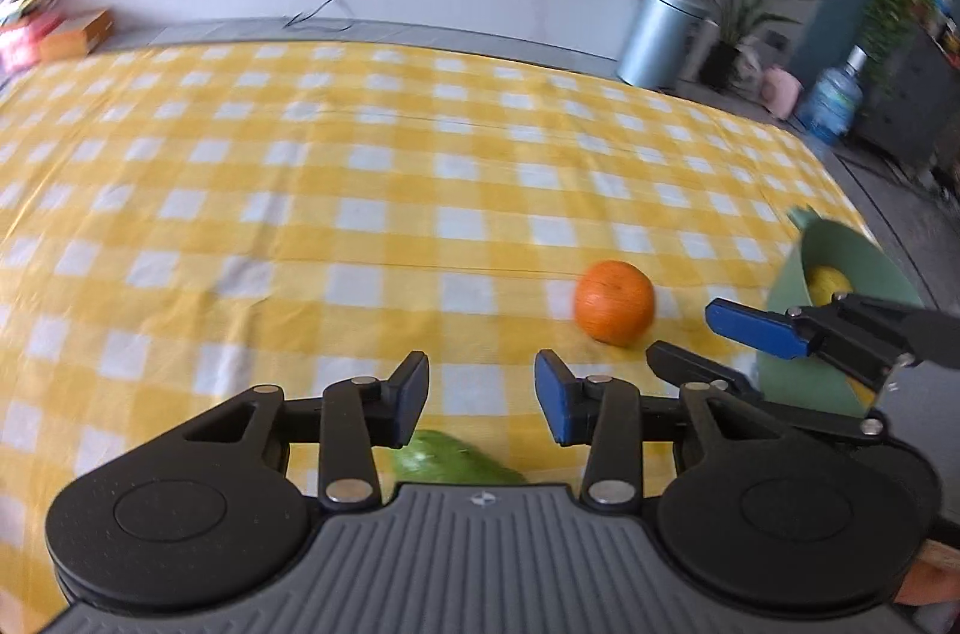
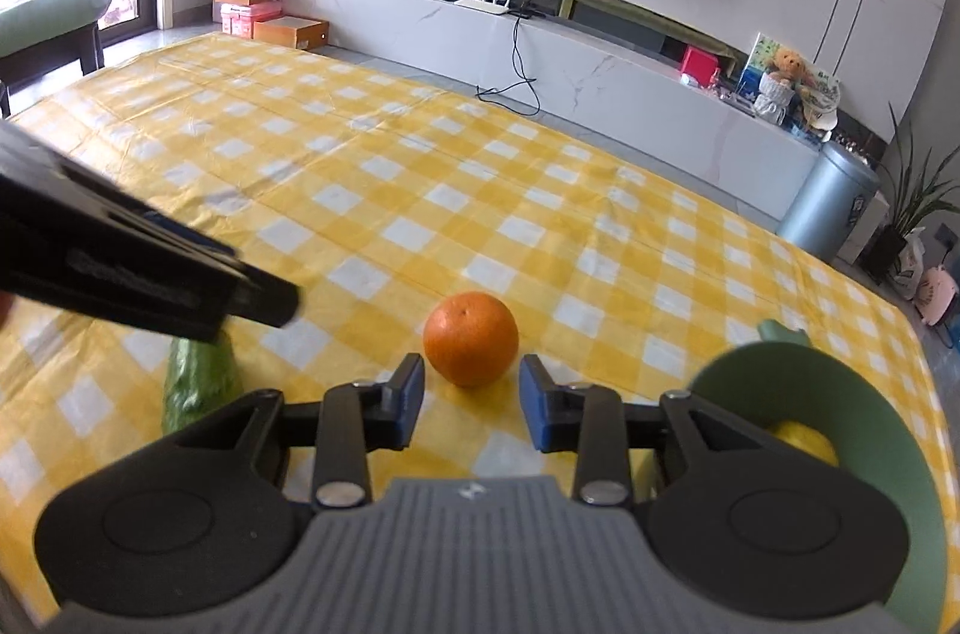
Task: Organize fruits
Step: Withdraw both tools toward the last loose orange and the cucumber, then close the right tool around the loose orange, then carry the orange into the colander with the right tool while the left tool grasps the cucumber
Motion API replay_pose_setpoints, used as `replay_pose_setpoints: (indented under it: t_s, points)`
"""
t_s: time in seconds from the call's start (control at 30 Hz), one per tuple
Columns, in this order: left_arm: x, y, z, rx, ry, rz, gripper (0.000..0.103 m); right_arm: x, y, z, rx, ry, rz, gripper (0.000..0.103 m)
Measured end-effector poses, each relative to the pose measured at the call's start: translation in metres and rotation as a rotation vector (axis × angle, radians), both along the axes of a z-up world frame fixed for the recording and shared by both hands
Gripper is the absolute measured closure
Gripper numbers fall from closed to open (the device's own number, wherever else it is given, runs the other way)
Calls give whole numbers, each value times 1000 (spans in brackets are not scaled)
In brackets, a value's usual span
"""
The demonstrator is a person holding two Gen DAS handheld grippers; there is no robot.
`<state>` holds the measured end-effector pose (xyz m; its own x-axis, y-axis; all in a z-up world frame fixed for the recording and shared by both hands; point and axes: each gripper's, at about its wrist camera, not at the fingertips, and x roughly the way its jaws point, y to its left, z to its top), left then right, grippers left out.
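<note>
Yellow checked tablecloth (image 2: pixel 372 190), white media counter (image 2: pixel 600 63) behind, orange (image 2: pixel 471 338) ahead, both claws apart, empty.

Beyond the orange (image 2: pixel 471 338) the checked table (image 2: pixel 372 166) lies open to its far edge, while the green bowl (image 2: pixel 864 412) crowds the right, the green fruit (image 2: pixel 195 382) and left gripper (image 2: pixel 264 301) the left.

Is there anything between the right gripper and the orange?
Nothing visible. The orange lies on the cloth just ahead of the right gripper, in line with the gap between its open fingers. The green bowl stands to one side.
</note>
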<state>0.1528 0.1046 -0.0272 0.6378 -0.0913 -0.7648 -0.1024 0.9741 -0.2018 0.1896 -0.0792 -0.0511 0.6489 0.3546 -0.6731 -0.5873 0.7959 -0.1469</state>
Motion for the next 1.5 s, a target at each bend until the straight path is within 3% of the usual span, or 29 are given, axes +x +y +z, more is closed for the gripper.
replay_pose_setpoints:
  t_s: [0.07, 0.33, 1.03, 1.2, 1.4, 1.5]
  points:
    - [-1, 6, 2, -22, 6, 25, 49, 5, 5, -2, 9, -2, -9, 55]
    - [4, 15, -7, -24, 44, 99, 48, 25, 18, -14, 33, 37, -48, 55]
    - [5, 11, -9, -10, 52, 96, 47, 36, 23, -30, 36, 41, -70, 59]
    - [2, 13, 0, -35, 85, 132, 43, 27, 23, -24, 38, 15, -57, 59]
    - [-4, 18, 10, -89, 190, 199, 40, 15, 12, -12, 72, -2, -69, 59]
    - [-10, 16, 14, -116, 207, 209, 34, 10, 4, -5, 93, -9, -79, 59]
